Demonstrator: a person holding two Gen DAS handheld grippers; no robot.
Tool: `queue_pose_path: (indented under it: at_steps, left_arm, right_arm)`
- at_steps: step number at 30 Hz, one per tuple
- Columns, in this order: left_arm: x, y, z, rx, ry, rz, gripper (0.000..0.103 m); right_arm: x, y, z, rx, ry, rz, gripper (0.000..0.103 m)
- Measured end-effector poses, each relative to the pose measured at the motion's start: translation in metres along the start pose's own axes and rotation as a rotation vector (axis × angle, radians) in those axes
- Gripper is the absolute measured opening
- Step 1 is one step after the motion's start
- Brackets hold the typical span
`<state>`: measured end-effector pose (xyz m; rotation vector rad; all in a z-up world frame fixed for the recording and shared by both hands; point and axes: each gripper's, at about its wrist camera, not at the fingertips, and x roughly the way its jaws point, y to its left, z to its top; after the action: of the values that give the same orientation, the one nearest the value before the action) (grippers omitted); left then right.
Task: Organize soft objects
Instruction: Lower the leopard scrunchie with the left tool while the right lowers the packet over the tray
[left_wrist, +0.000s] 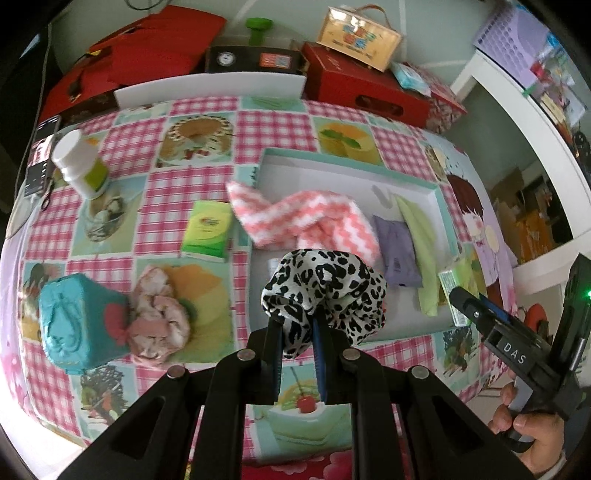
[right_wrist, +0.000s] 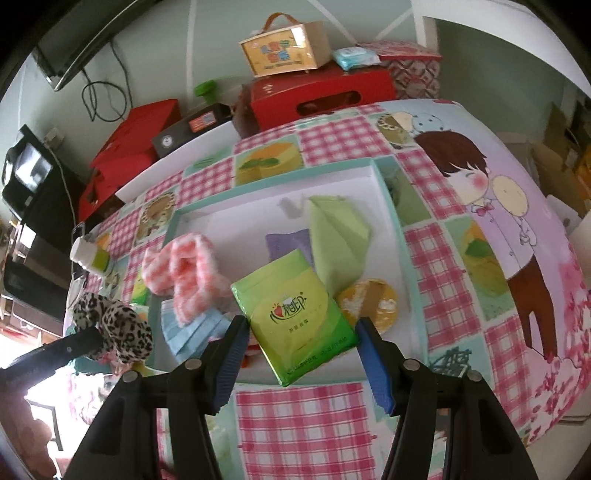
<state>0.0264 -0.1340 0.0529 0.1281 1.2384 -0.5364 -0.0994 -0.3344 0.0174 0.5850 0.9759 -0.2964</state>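
My left gripper (left_wrist: 298, 325) is shut on a leopard-print scrunchie (left_wrist: 325, 291) and holds it above the near edge of the white tray (left_wrist: 332, 166). My right gripper (right_wrist: 301, 334) is shut on a green tissue pack (right_wrist: 295, 317) over the tray's near edge (right_wrist: 258, 192). In the tray lie a pink-and-white zigzag cloth (left_wrist: 306, 218), a purple pack (left_wrist: 397, 254), a green cloth (left_wrist: 421, 236), a blue mask (right_wrist: 192, 332) and a yellow round pad (right_wrist: 369, 301). A pink floral scrunchie (left_wrist: 159, 317) and a second green tissue pack (left_wrist: 207, 229) lie on the tablecloth to the left.
A teal box (left_wrist: 79, 325) sits beside the pink scrunchie. A white-capped bottle (left_wrist: 81, 162) stands at the far left next to a phone (left_wrist: 42, 155). Red boxes (left_wrist: 365, 88) and a carry case (left_wrist: 360, 37) crowd the far edge.
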Motion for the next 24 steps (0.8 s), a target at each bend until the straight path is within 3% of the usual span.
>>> queue_pose_path:
  at_steps: [11, 24]
  left_arm:
    - [0.039, -0.036, -0.001, 0.095, 0.072, -0.010, 0.015]
    - [0.083, -0.039, 0.005, 0.105, 0.131, 0.022, 0.015]
  right_arm:
    - [0.021, -0.009, -0.001, -0.002, 0.036, 0.001, 0.063]
    - [0.049, -0.007, 0.000, -0.013, 0.080, 0.001, 0.063]
